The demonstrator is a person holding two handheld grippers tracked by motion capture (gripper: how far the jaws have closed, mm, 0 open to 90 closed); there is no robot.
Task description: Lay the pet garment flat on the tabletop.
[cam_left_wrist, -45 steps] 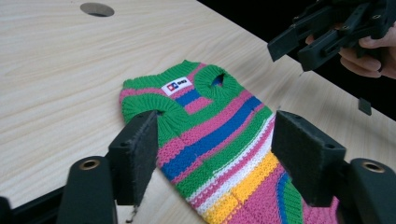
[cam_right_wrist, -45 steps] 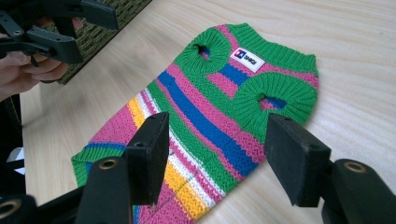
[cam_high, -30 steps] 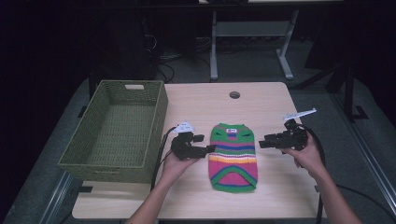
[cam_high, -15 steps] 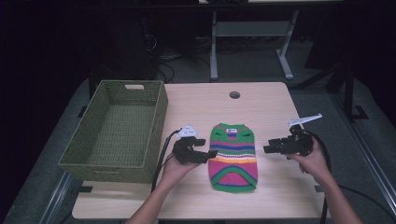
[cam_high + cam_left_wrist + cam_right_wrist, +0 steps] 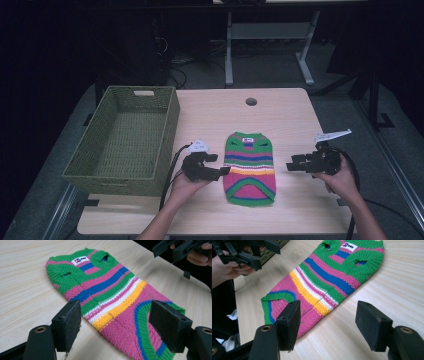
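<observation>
- Wicker basket (image 5: 125, 142), green and rectangular, sits on the left part of the light wooden table (image 5: 285, 115), its inside showing nothing but woven floor.
- Just right of the basket, the left gripper (image 5: 222, 171) is held low over the table, a black cable trailing back beside the person's left hand (image 5: 187, 181); its tips point toward the left edge of the sweater.
- From the left gripper view, its jaws stand wide apart with nothing between the pads, the sweater's lower half lying on the table beyond them.
- Striped knit sweater (image 5: 250, 167) lies flat at the table's centre, green neck and white label toward the far edge, green-and-blue hem toward the person; bands of pink, blue, white and yellow cross its middle.
- A small round hole (image 5: 251, 101) marks the tabletop beyond the sweater.
- On the right, the right gripper (image 5: 291, 166) hovers near the sweater's right edge but apart from it, gripped in the person's right hand (image 5: 340, 175), a grey plate raised above it.
- The right gripper view shows its jaws spread wide and empty, the sweater's hem just past the left pad (image 5: 291, 323).
</observation>
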